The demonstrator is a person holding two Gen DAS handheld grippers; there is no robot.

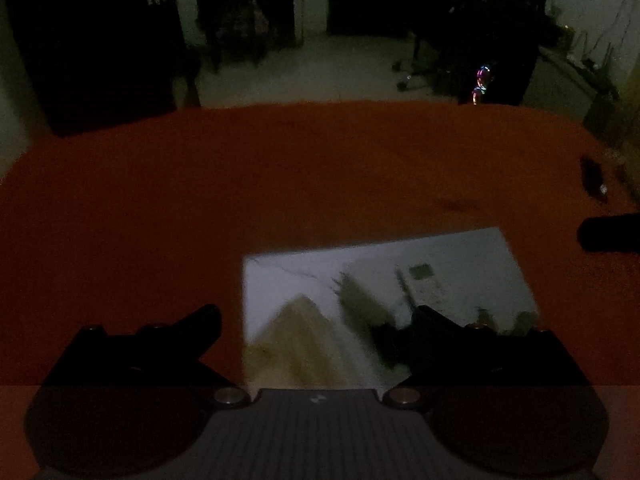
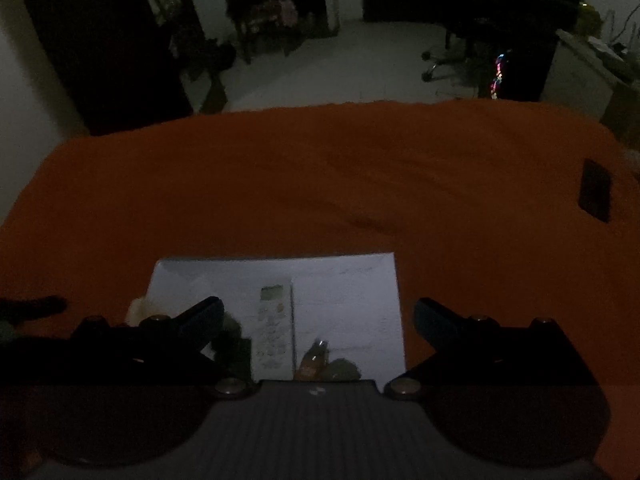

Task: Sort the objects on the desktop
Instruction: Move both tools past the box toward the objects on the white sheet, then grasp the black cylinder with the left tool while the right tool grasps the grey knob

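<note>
The scene is dim. A white tray (image 1: 280,276) lies on the orange tablecloth (image 1: 240,184). In the left wrist view it holds a tan triangular item (image 1: 296,340) and a dark blurred item (image 1: 360,304). In the right wrist view the tray (image 2: 352,300) holds a white remote control (image 2: 274,332), a small brownish item (image 2: 314,358) and a greenish lump (image 2: 342,370). My left gripper (image 1: 316,316) is open and empty above the tray's near edge. My right gripper (image 2: 318,312) is open and empty above the tray.
A small dark rectangular object (image 2: 596,194) lies on the cloth (image 2: 280,180) at the far right; it also shows in the left wrist view (image 1: 594,176). The other gripper's dark finger (image 1: 608,234) enters at the right edge. Chairs and furniture stand beyond the table.
</note>
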